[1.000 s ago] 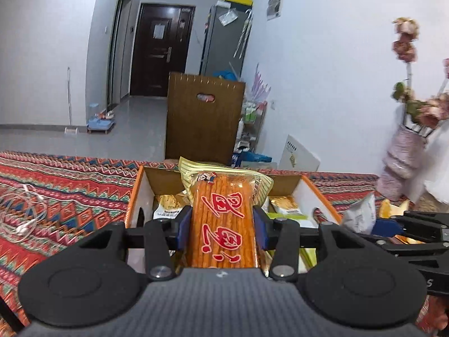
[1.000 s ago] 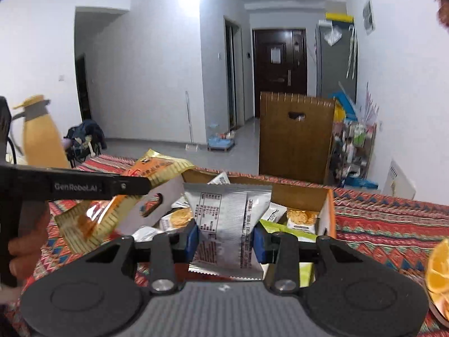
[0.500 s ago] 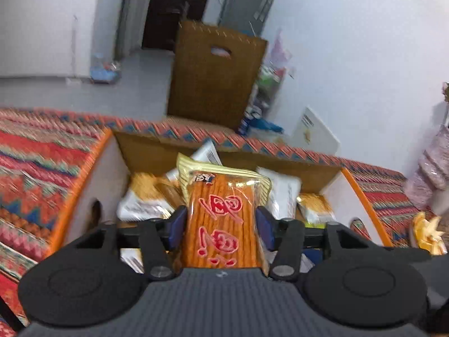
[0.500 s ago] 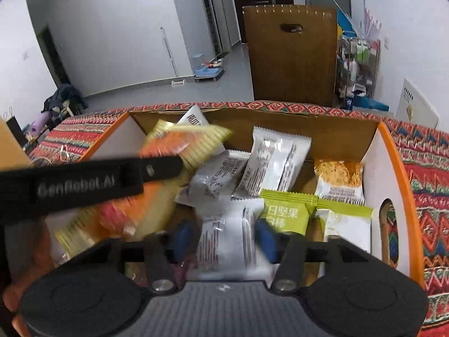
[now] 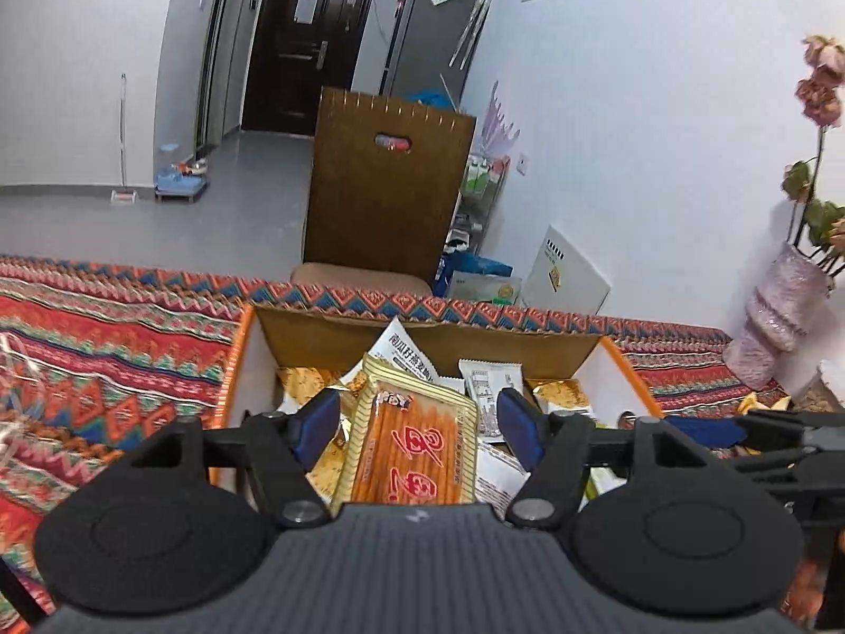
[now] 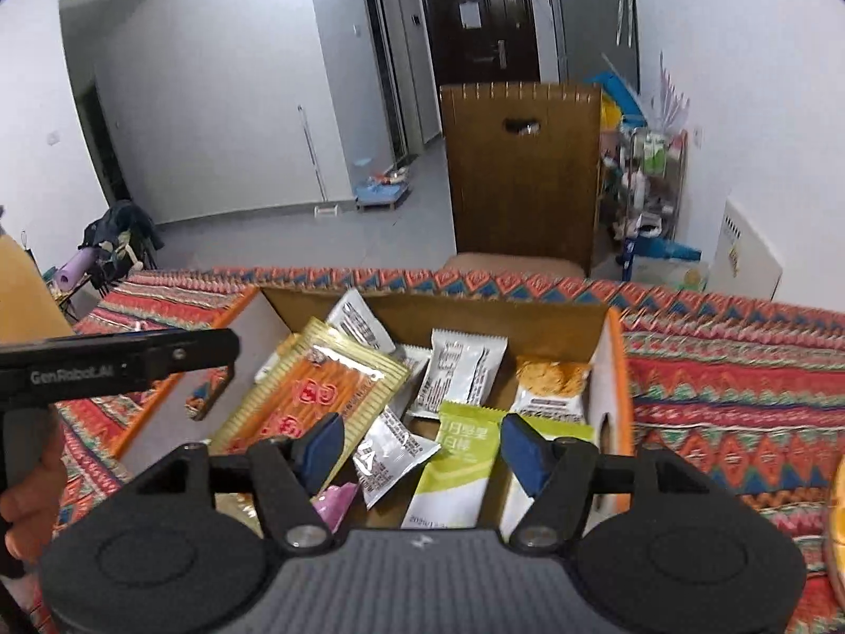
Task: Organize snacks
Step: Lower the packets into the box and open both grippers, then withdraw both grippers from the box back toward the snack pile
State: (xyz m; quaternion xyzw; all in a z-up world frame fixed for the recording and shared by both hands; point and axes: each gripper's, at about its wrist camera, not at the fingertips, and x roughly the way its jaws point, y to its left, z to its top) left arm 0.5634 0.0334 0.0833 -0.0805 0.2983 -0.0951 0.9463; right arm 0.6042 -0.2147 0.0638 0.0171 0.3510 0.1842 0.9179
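Over cardboard box point(image 6: 612, 370), our left gripper point(image 5: 417, 425) and right gripper point(image 6: 422, 446) both spread wide, pinching nothing; orange stick-snack pack point(image 6: 311, 401) lies inside box, left of green-topped packet point(image 6: 465, 449).

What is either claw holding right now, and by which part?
Nothing. Both the left claw and right claw are open; the orange stick-snack packet lies in the box.

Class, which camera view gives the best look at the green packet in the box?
Right wrist view: the green packet lies plainly between the open right tongs. The left wrist view shows only a sliver of it, hidden behind its own tongs in the box.
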